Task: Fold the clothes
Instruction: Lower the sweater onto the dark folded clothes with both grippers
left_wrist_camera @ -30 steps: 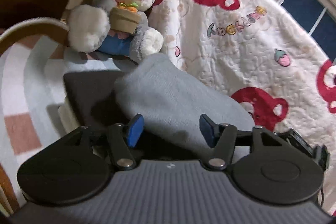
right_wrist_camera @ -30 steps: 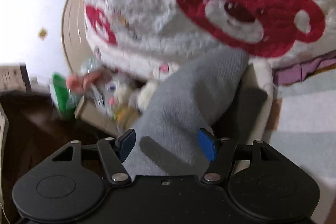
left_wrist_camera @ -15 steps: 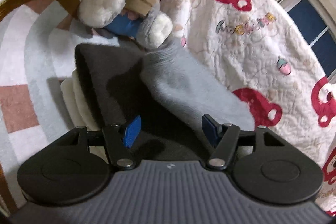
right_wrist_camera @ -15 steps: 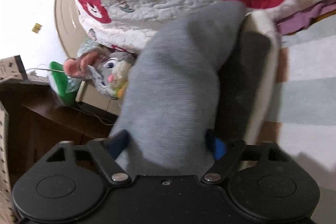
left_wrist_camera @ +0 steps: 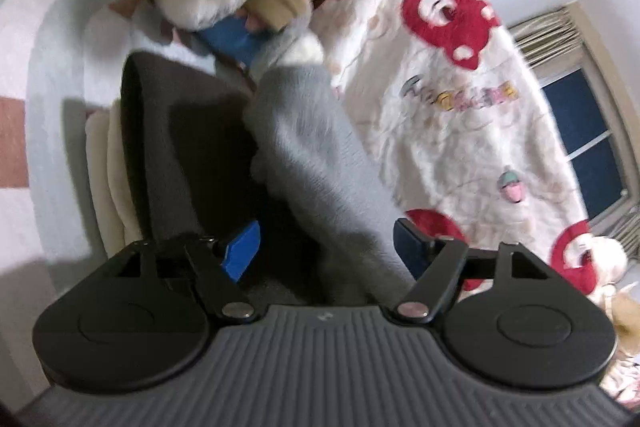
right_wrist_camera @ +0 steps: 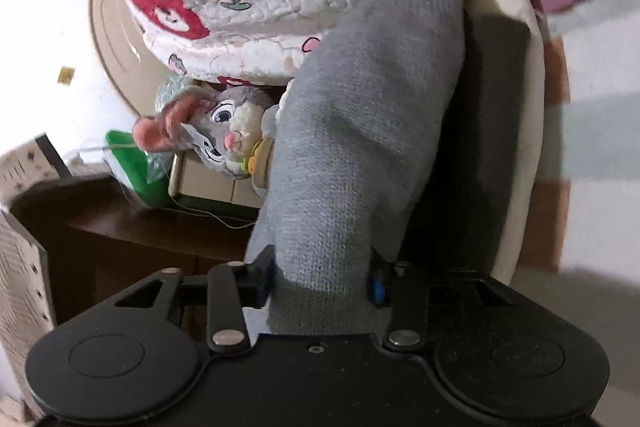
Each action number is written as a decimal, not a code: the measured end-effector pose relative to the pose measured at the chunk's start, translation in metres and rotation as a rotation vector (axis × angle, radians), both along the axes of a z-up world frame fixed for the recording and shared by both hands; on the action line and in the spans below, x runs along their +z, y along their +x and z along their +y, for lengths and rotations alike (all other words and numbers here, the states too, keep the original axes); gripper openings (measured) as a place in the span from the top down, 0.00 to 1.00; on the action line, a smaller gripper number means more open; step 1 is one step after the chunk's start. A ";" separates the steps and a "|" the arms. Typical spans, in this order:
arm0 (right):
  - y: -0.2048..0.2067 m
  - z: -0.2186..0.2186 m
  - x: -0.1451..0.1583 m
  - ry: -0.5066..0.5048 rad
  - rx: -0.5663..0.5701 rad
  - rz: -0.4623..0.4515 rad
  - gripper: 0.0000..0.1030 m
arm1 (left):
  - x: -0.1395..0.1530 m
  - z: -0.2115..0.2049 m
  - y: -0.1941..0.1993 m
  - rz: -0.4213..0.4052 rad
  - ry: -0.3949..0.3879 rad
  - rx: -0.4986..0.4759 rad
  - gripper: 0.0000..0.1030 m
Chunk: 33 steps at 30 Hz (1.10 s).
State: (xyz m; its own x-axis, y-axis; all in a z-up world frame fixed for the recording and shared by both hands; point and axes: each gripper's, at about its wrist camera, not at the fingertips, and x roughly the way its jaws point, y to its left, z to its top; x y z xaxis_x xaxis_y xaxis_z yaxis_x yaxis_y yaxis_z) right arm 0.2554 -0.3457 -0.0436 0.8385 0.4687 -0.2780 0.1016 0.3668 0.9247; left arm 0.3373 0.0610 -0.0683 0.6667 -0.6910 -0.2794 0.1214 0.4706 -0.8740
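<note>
We are holding our left gripper (left_wrist_camera: 324,247) with jaws spread, empty. One plush rabbit (right_wrist_camera: 232,131) is crowding one grey garment (right_wrist_camera: 360,147), draped over one dark folded stack (right_wrist_camera: 492,131); our right gripper (right_wrist_camera: 322,283) is clamping its end.

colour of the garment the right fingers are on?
Light grey knit garment; clearest in right wrist view.

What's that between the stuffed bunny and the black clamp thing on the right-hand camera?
In the right wrist view, a grey knit garment stretches from beside the stuffed bunny down into the right gripper, whose fingers pinch it.
</note>
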 end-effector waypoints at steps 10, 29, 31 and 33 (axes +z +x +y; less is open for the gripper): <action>0.025 -0.003 -0.001 -0.048 -0.046 0.000 0.43 | 0.025 -0.041 0.064 0.015 0.244 0.042 0.47; -0.039 0.070 -0.021 -0.169 0.178 0.004 0.39 | 0.009 0.038 -0.004 -0.017 0.472 0.179 0.66; -0.049 0.050 -0.007 -0.197 0.128 -0.039 0.37 | 0.009 0.040 0.002 -0.027 0.469 0.184 0.60; -0.059 0.031 0.007 -0.225 0.078 -0.082 0.36 | 0.010 0.041 0.005 -0.047 0.479 0.188 0.58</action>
State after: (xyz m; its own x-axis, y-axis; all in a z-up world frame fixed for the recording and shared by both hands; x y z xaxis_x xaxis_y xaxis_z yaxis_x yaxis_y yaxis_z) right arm 0.1963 -0.3148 -0.0367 0.8263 0.4668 -0.3151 -0.0074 0.5684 0.8227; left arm 0.3421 0.1018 -0.0583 0.7863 -0.3600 -0.5021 0.0304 0.8343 -0.5505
